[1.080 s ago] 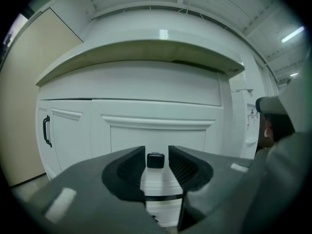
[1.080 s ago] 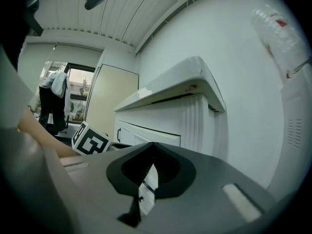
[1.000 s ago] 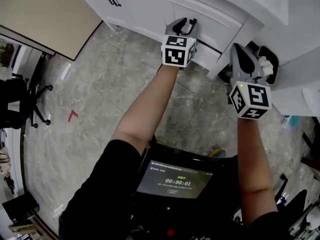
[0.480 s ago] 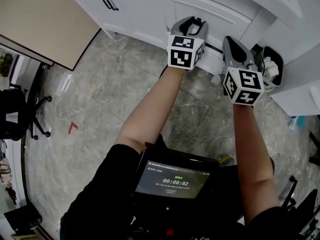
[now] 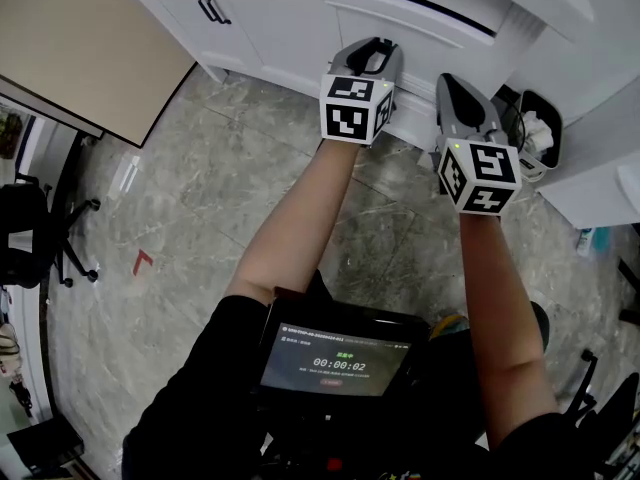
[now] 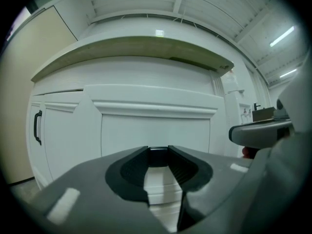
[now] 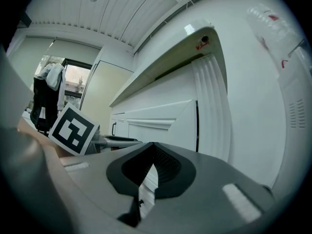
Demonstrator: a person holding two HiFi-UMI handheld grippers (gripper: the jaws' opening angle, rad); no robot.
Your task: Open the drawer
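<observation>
right gripper (image 5: 452,82) has neared left gripper (image 5: 374,48) clamping handle (image 6: 157,156).

Grey marbled floor (image 5: 200,158) below: white cabinet (image 5: 280,28) standing along the top, office chair (image 5: 40,233) at the left, bin (image 5: 535,133) at the right, red mark (image 5: 143,261) on the tiles.

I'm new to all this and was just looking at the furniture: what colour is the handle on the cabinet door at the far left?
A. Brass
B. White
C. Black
C: the cabinet door handle is a thin black bar that stands out against the white door. It looks the same in the left gripper view.
</observation>
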